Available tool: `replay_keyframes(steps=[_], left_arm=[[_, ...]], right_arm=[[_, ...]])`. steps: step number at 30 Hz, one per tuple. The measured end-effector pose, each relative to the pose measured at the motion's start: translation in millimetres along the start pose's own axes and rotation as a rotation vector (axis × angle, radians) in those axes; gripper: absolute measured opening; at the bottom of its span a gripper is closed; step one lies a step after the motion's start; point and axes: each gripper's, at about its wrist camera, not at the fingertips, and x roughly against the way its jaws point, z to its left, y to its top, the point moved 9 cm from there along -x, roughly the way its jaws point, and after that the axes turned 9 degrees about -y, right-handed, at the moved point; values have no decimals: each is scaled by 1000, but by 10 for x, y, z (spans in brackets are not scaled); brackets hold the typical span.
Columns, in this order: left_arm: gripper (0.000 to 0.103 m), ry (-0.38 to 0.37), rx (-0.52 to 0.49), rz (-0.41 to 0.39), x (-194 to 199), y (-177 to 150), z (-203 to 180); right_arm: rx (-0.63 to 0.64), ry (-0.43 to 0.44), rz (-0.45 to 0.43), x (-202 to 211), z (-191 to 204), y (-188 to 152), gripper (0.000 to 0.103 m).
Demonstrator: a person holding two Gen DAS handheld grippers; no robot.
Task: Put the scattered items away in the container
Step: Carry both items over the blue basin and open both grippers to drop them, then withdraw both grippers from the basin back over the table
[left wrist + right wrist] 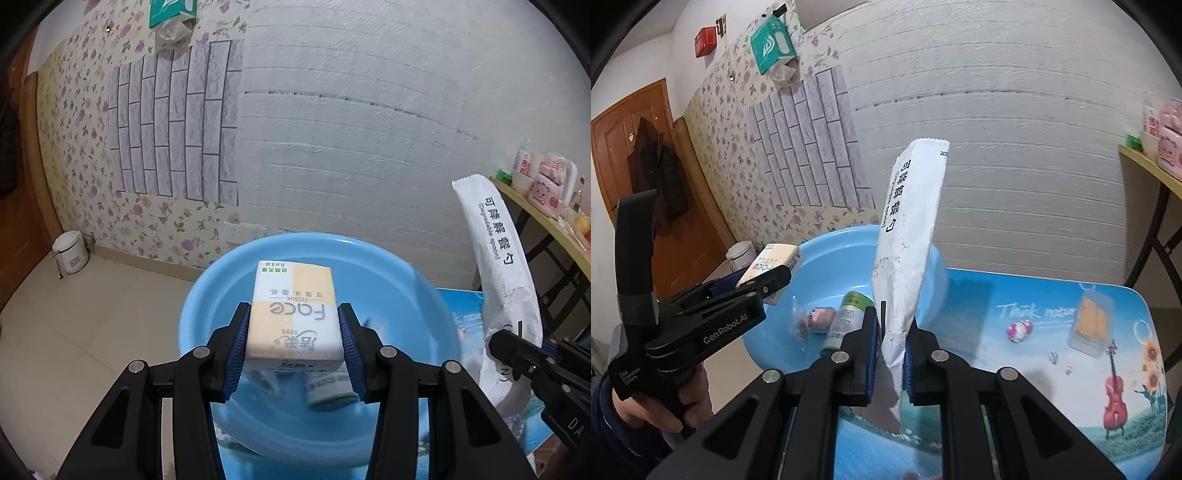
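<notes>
Left gripper [293, 345] clamps white-orange plastic tissue pack [293, 310] above round blue plastic basin [413, 280]; right gripper [890, 363] pinches long white paper spoon sachet [910, 236]. Drop step: next, open both over basin.

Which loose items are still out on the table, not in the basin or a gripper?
Two: the small pink-and-white egg-shaped toy and the clear packet with an orange block, both lying on the printed tabletop right of the blue basin.

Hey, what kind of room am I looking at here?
Most likely a room in a home, perhaps a living or utility space: floral wallpaper, a wooden door, a small pedal bin on the tiled floor, and a side shelf with household clutter.
</notes>
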Motion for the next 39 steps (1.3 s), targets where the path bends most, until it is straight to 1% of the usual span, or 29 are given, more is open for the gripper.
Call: replay_keyframes(steps=[3, 6, 10, 17, 19, 20, 24, 32, 33, 34, 35, 36, 37, 39], left_arm=[[44, 11, -5, 20, -129, -16, 101], [44, 10, -16, 41, -233, -33, 166], [44, 5, -24, 60, -322, -74, 219], [45, -3, -13, 85, -394, -146, 250], [54, -3, -14, 85, -413, -131, 259], [62, 0, -15, 81, -406, -119, 262], [63, 11, -41, 59, -381, -66, 258], [63, 11, -26, 59, -354, -61, 280], [63, 11, -26, 57, -350, -54, 280], [63, 12, -25, 56, -357, -52, 278], [63, 13, -25, 55, -349, -47, 275], [63, 14, -25, 54, -347, -44, 279], [63, 15, -25, 53, -339, -42, 281], [63, 16, -25, 53, -325, -39, 284]], right_arm=[[10, 3, 15, -137, 90, 19, 13], [0, 14, 55, -309, 145, -17, 13], [15, 2, 90, -516, 202, -72, 13], [38, 6, 109, -681, 287, -52, 13], [40, 5, 111, -701, 290, -51, 13], [40, 5, 113, -711, 294, -52, 13], [41, 6, 123, -751, 304, -48, 13], [51, 9, 121, -807, 361, -27, 13], [54, 6, 124, -819, 370, -22, 17], [59, 5, 125, -817, 382, -8, 31], [61, -1, 120, -812, 387, 1, 39], [60, -4, 114, -776, 374, -4, 63], [52, -4, 97, -742, 361, 12, 77], [48, -5, 74, -692, 356, 46, 79]])
